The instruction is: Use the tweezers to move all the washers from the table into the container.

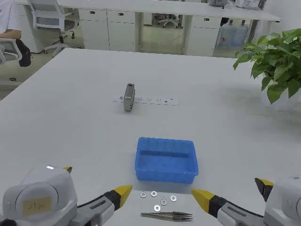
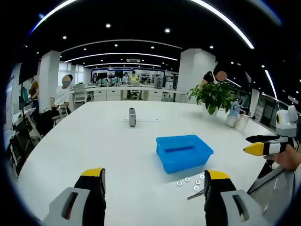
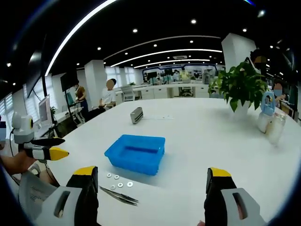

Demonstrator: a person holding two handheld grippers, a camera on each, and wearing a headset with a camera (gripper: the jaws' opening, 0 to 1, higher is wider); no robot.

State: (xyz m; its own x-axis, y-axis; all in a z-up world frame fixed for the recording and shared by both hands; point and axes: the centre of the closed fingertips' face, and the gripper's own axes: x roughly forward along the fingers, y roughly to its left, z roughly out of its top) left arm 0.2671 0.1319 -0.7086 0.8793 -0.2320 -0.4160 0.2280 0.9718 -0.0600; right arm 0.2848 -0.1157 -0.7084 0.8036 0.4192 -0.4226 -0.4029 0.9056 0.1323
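Yellow-tipped left gripper (image 1: pixel 95 179), lower left, and right gripper (image 1: pixel 230 188), lower right — jaws wide, holding nothing. Washers (image 1: pixel 158 199) and tweezers (image 1: pixel 167 215) lie bottom centre, below the blue container (image 1: pixel 166 160). Left gripper's label (image 1: pixel 36 205) — illegible.

The container (image 1: pixel 165 160) is bright blue and the table (image 1: pixel 70 117) plain white. The washers (image 1: pixel 158 199) are silvery, the tweezers (image 1: pixel 167 215) a duller grey metal. The left gripper (image 1: pixel 96 180) and right gripper (image 1: pixel 229 187) have yellow tips on black jaws (their bodies are pale grey). The plant (image 1: pixel 277 61) is green, the small block (image 1: pixel 129 97) grey.
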